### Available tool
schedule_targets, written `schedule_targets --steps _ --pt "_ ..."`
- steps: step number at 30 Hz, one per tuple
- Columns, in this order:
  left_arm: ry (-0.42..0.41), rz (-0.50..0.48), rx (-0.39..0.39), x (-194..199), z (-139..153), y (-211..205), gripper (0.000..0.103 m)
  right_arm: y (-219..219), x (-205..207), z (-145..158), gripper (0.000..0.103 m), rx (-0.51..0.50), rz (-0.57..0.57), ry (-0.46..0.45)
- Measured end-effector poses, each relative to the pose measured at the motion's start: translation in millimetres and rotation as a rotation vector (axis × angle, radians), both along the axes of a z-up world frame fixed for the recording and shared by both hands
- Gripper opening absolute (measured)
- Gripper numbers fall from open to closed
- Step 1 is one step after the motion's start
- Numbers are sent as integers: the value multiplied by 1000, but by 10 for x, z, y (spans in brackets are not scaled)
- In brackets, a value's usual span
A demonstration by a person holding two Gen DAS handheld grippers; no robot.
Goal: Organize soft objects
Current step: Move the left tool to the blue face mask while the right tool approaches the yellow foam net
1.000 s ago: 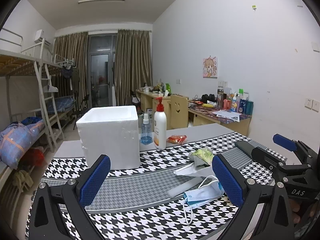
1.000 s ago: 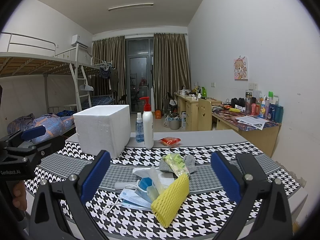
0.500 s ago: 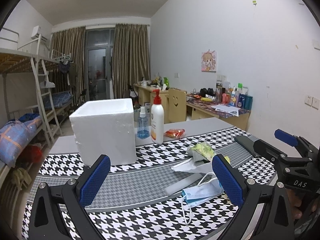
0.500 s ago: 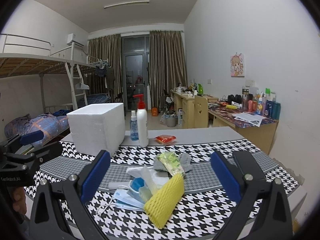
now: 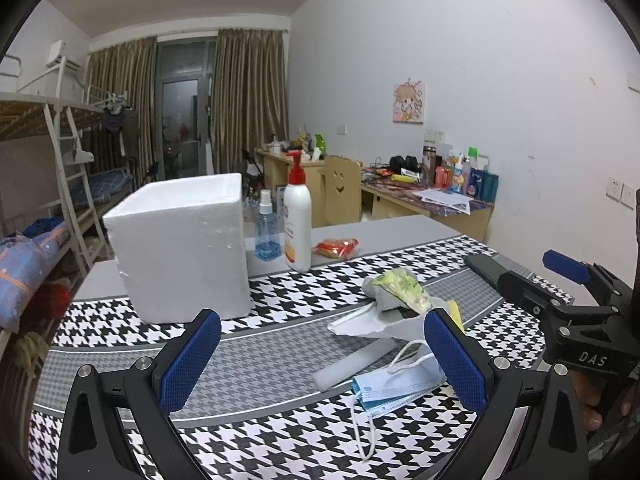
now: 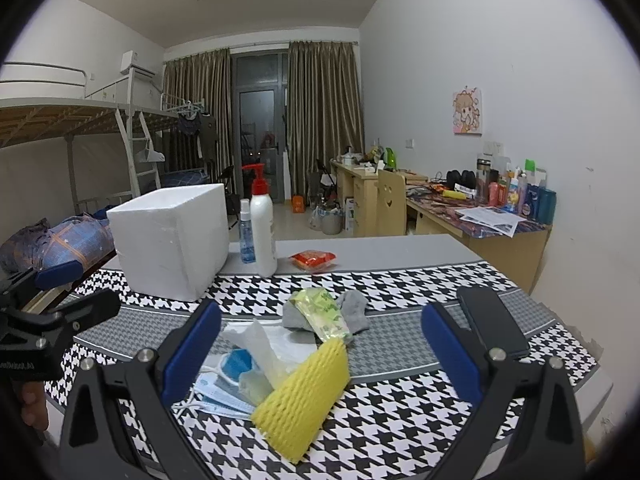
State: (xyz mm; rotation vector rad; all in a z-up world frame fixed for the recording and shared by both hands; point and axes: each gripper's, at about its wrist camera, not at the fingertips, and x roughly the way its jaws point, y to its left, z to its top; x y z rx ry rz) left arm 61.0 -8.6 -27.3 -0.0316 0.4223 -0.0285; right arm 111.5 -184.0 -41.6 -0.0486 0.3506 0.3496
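Observation:
A pile of soft things lies mid-table on the houndstooth cloth: a yellow foam net (image 6: pixel 304 392), blue face masks (image 6: pixel 224 396), crumpled white plastic (image 6: pixel 260 344), a grey sock (image 6: pixel 352 312) and a green packet (image 6: pixel 324 312). My right gripper (image 6: pixel 320 352) stands open just before the pile, its fingers on either side of the foam net and touching nothing. To the pile's left, my left gripper (image 5: pixel 322 360) is open and empty, with a mask (image 5: pixel 396 388) by its right finger. A white foam box (image 5: pixel 180 248) stands at the back left.
A lotion pump bottle (image 6: pixel 264 232), a blue spray bottle (image 6: pixel 248 240) and a red snack packet (image 6: pixel 314 260) stand behind the pile. A black phone (image 6: pixel 492 320) lies at the right. A translucent stick (image 5: pixel 356 364) lies by the mask. The table's edge is near on the right.
Both views have drifted slightly rightward and closer to the pile. Both grippers remain open, and nothing on the table has moved.

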Motion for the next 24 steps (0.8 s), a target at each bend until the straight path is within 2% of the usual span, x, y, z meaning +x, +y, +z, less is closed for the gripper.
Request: schedule_targets --steps 13,24 --pt "56 -54 -23 165 -144 -141 102 -98 83 -108 102 -15 -20 43" --pt "97 -68 -40 279 -359 -184 102 -110 62 -335 102 -56 -2 102"
